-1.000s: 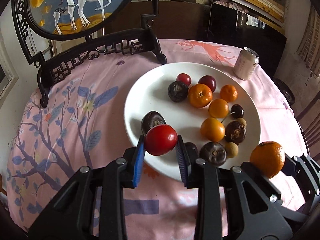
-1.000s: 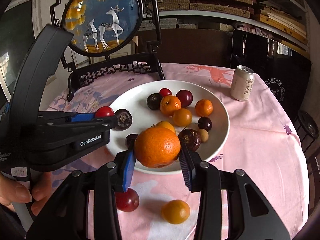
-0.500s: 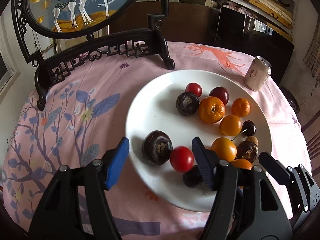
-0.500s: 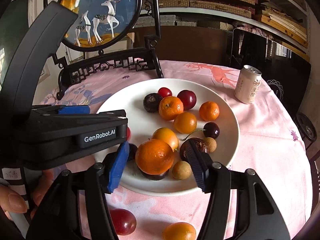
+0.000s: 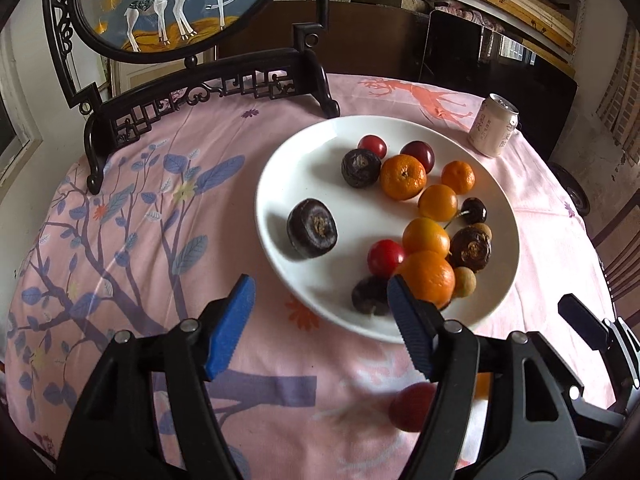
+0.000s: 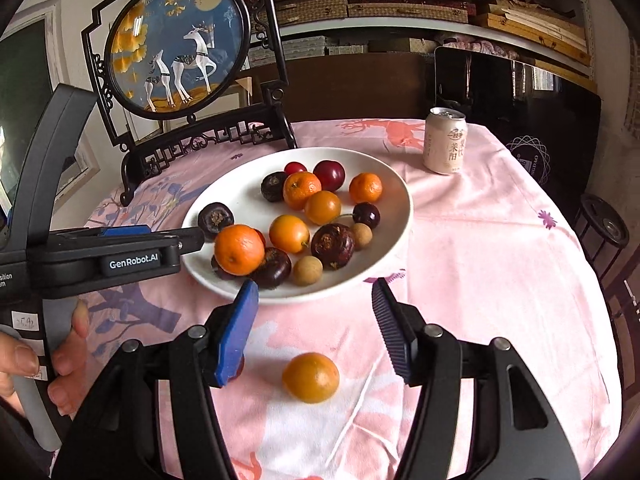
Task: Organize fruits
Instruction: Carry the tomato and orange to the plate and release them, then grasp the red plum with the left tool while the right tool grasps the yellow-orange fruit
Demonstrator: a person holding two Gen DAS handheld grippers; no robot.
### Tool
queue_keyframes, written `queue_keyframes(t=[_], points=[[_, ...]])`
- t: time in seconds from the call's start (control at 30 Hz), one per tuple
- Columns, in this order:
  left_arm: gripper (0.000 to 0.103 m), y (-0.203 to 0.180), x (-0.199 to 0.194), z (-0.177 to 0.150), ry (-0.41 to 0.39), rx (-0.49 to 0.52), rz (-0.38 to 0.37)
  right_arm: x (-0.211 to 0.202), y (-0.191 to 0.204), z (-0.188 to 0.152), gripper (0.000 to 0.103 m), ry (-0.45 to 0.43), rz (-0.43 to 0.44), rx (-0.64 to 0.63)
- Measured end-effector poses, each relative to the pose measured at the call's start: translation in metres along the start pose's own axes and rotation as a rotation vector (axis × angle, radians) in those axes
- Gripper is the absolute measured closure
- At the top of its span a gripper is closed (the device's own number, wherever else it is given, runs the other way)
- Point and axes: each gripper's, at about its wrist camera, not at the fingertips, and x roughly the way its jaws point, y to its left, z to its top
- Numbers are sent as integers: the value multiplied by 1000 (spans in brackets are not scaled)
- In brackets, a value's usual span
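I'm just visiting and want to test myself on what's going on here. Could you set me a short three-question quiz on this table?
1. True or false: the drink can stands on the white plate.
2. Which fruit lies on the cloth between the right gripper's fingers: A) yellow-orange fruit, B) cherry, C) longan?
3. Is the left gripper holding anything?

Key: 1 false, it stands on the tablecloth. 2 A. 3 No; its jaws are opening and empty.

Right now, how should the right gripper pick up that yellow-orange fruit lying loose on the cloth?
Grip the yellow-orange fruit across its widest middle, coming straight down from above. It is round, alone on the flat tablecloth, already between the right gripper open fingers.
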Motion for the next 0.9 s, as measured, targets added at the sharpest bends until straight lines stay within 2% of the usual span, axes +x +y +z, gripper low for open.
queue_keyframes(t=[0.33,0.43,0.5,0.9], points=[[31,-14,-20,-44,29,40,-40,-24,-9,-35,44,16,15,32],[23,-22,-22,-57,30,66,-34,-26,-13,-43,44,21,28,61],[23,-26,-22,-63,28,82,-20,-27,-16,-46,44,19,28,75],[23,-37,-25,-80,34,97,-35,-30,-25,-56,44,11,50,93]])
